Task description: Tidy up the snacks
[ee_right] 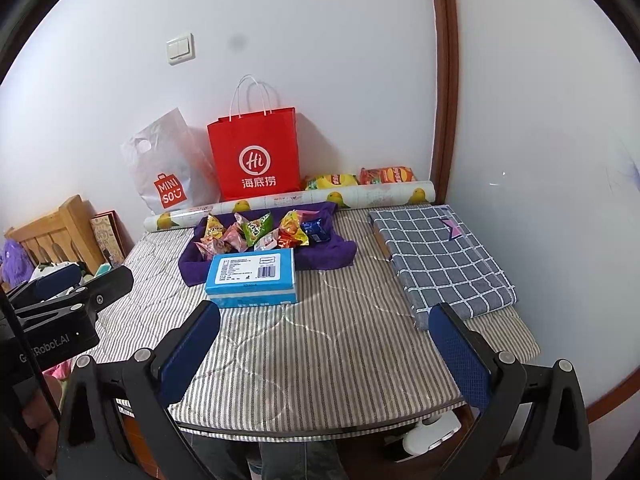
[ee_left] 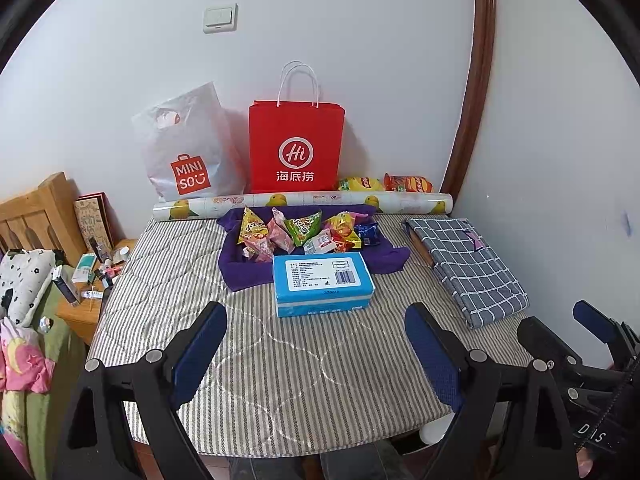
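In the left wrist view, the left gripper [ee_left: 316,344] is at the bottom of the frame with its two blue-padded fingers spread wide and nothing between them. In the right wrist view, the right gripper [ee_right: 324,344] is also at the bottom of the frame, its fingers wide apart and holding nothing. Both hang above the near part of a table covered with a striped cloth [ee_left: 248,360].

The snacks [ee_left: 308,232] are a small heap of colourful packets a little above the middle of the frame, lying on a purple cloth [ee_left: 240,272]. Just in front of them, touching the purple cloth, lies a blue tissue pack [ee_left: 323,282] with a white label on top. In the right wrist view the same heap of snacks [ee_right: 260,232] is left of the centre.

Behind the heap lies a roll of printed paper [ee_left: 304,202] across the far edge of the table. Behind the roll, a red paper bag [ee_left: 296,148] and a white plastic bag [ee_left: 188,152] stand against the wall. Two more packets, a yellow chip bag [ee_left: 360,184] and an orange chip bag [ee_left: 408,183], lie behind the roll to the right of the red bag. At the right of the frame a folded checked cloth [ee_left: 468,268] lies on the table, well apart from the snacks.
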